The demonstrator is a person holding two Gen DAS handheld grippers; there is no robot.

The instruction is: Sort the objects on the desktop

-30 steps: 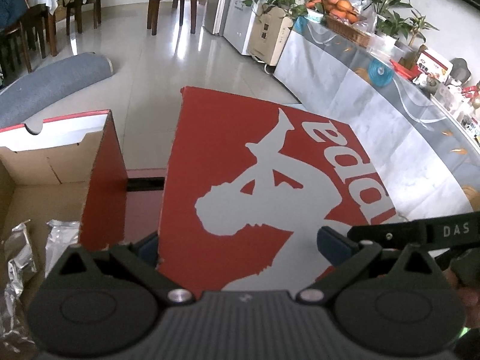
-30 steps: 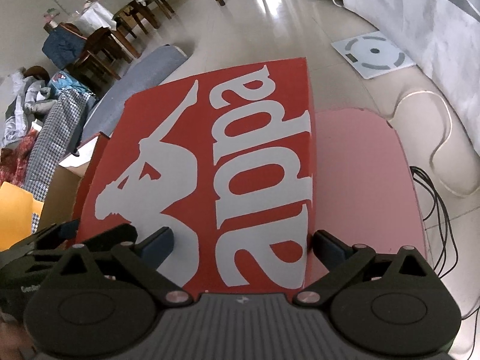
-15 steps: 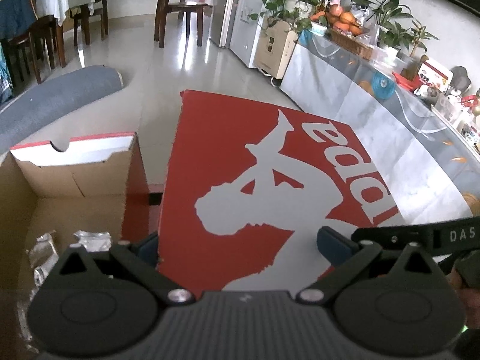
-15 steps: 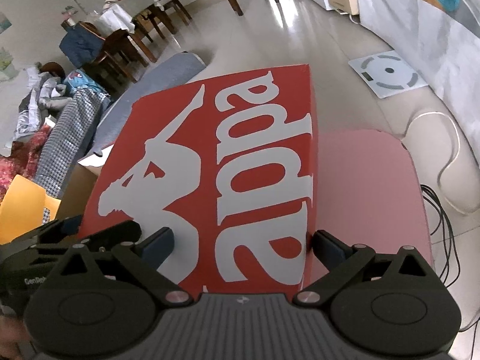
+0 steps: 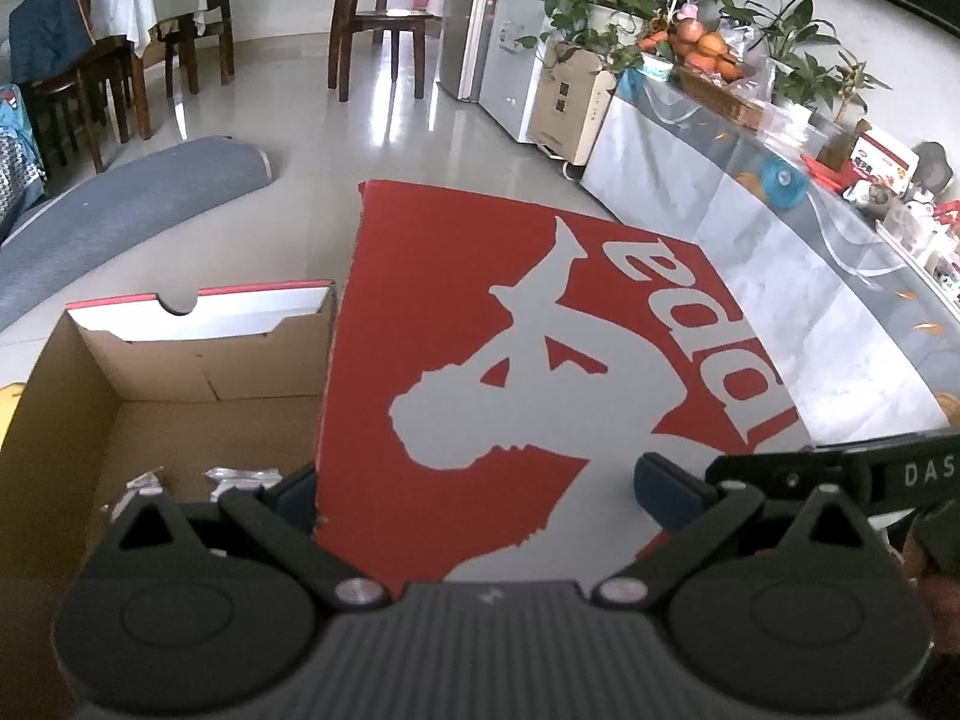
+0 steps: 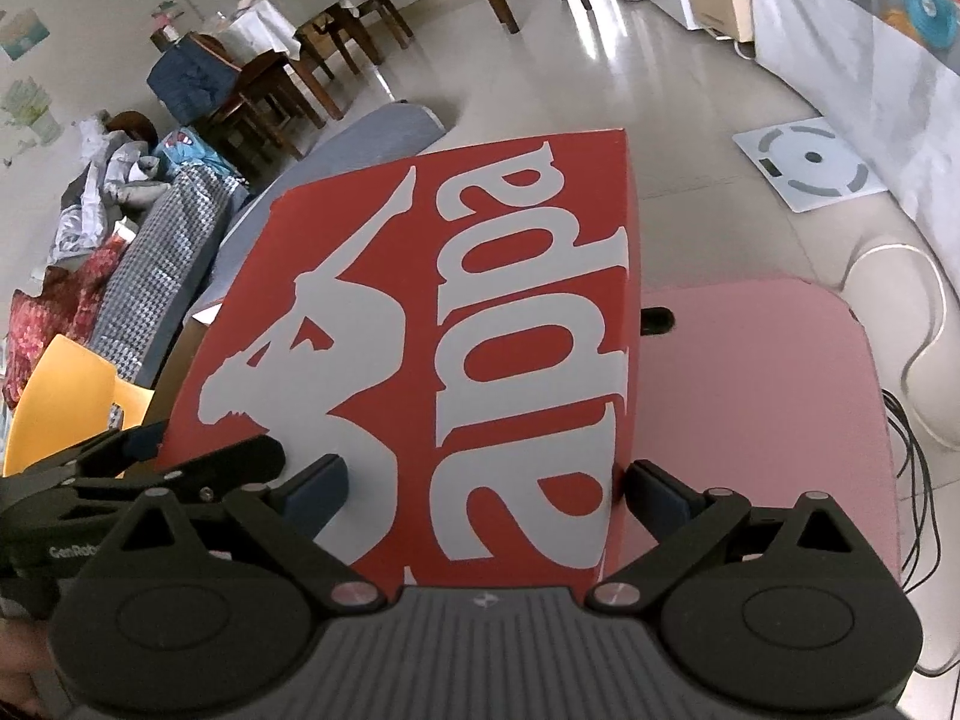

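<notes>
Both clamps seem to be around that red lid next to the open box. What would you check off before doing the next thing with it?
1. Left gripper spans a lid corner: ok.
2. Right gripper spans the other near corner: ok.
3. Fingers actually pinching the lid: cannot tell.
4. Box open, its rim unobstructed: ok.
5. Foil packets lie low inside the box: ok.
6. Lid level: not ok, it tilts up over the pink table.

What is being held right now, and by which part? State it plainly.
The red box lid is held along its near edge: left gripper at its left corner, right gripper at its right corner, both jaws wide.
</notes>
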